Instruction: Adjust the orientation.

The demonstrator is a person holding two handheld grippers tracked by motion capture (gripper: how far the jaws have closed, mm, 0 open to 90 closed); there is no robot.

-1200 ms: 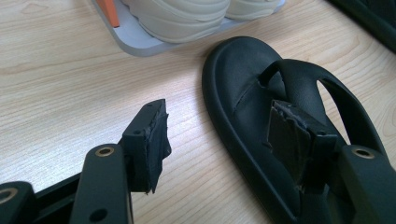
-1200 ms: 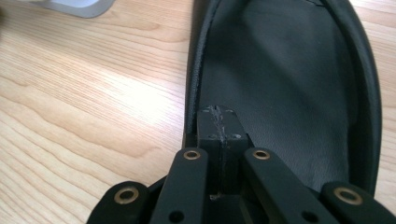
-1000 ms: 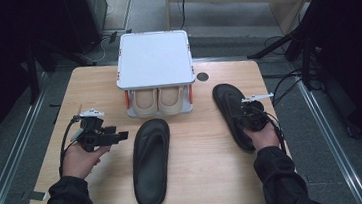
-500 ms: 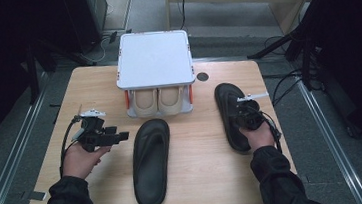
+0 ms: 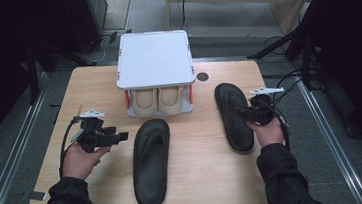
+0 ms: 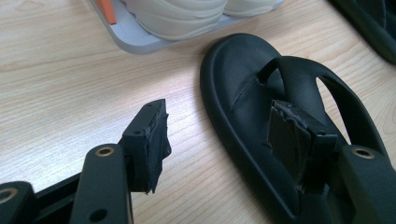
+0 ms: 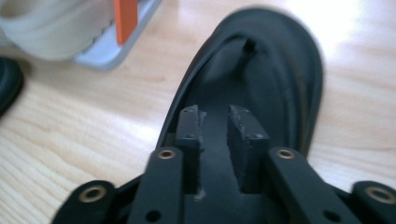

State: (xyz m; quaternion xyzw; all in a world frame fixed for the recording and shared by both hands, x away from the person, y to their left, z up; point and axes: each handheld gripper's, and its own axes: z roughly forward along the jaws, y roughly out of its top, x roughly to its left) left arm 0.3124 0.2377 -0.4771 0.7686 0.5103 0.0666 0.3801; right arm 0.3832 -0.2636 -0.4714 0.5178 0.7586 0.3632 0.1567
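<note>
High view: a wooden table point(image 5: 196, 181) carries a small grey shoe rack point(image 5: 154, 59) at its far middle, a flat white top over a grey base tray with orange posts at the corners. Inside its lower compartment sits a pair of cream shoes point(image 5: 157, 99), side by side, toes facing the person, just filling the width between the posts. Two black flip-flops lie on the bare wood in front. The left flip-flop point(image 5: 150, 160) lies near the centre, just in front of the rack. The right flip-flop point(image 5: 233, 116) lies beside the rack's right corner, apart from it. The right gripper point(image 5: 242, 111) hovers over this sandal's strap; its jaws have just been opening and stand slightly parted in the right gripper view, with the strap running in the gap between them and the pads not seen pressing on it. The left gripper point(image 5: 122, 136) is held just left of the centre sandal, its jaws spread wide with nothing between them.
</note>
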